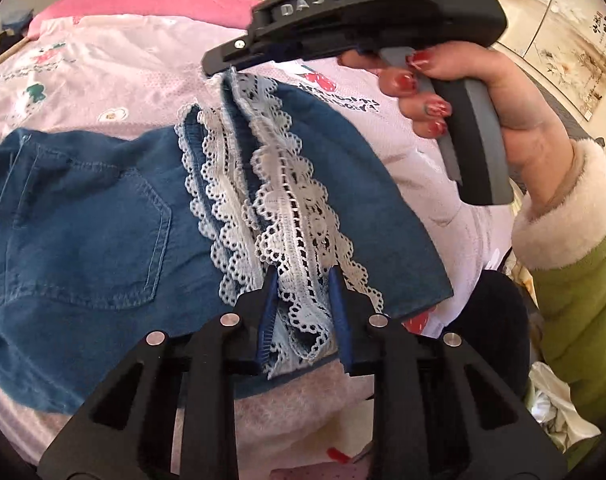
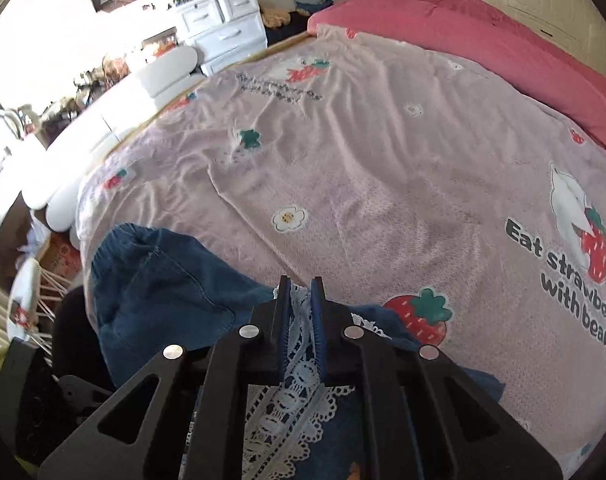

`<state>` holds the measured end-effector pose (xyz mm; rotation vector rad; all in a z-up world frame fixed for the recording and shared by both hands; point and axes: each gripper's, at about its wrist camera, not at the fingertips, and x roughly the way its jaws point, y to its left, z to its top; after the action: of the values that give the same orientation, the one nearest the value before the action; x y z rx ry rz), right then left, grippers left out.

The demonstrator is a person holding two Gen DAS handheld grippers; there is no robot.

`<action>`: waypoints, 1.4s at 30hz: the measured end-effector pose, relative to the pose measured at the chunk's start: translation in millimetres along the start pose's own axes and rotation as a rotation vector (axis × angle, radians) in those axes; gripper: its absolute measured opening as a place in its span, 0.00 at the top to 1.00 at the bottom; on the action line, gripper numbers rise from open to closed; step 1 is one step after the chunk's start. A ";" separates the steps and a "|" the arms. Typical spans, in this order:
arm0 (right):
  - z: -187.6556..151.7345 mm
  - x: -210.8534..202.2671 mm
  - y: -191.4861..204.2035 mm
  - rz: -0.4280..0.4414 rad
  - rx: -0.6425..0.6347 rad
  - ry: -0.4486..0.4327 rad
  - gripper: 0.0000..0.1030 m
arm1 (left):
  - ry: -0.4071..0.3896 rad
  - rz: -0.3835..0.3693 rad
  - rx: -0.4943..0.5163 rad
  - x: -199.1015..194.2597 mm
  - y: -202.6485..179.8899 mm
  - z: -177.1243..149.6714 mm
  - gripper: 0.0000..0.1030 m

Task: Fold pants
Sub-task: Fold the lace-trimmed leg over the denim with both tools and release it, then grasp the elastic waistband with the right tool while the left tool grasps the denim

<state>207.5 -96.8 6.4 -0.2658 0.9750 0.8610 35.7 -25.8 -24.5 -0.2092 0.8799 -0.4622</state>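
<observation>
Blue denim pants [image 1: 87,216] with white lace hems [image 1: 287,200] lie on a pink printed bedspread [image 1: 115,80]. In the left wrist view my left gripper [image 1: 303,280] is shut on the near end of a lace hem, the trim pinched between its blue pads. The right gripper [image 1: 227,66], held by a hand with red nails, pinches the far end of the same hem. In the right wrist view the right gripper [image 2: 301,286] is shut on the lace hem [image 2: 299,360], with the denim [image 2: 163,288] bunched to the left below it.
A pink quilt [image 2: 483,36] lies along the far side of the bed. White drawers [image 2: 223,28] and a white sofa [image 2: 115,104] stand beyond the bed's left edge. A green sleeve with a fleece cuff [image 1: 567,216] fills the right of the left wrist view.
</observation>
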 end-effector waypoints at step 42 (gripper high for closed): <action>-6.7 -20.9 1.7 0.051 0.047 -0.006 0.32 | -0.123 0.227 -0.020 -81.1 50.4 -8.3 0.34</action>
<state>196.4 -110.3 19.9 -0.1992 0.9990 0.8839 0.1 56.9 8.2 -0.1520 0.7772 -0.2272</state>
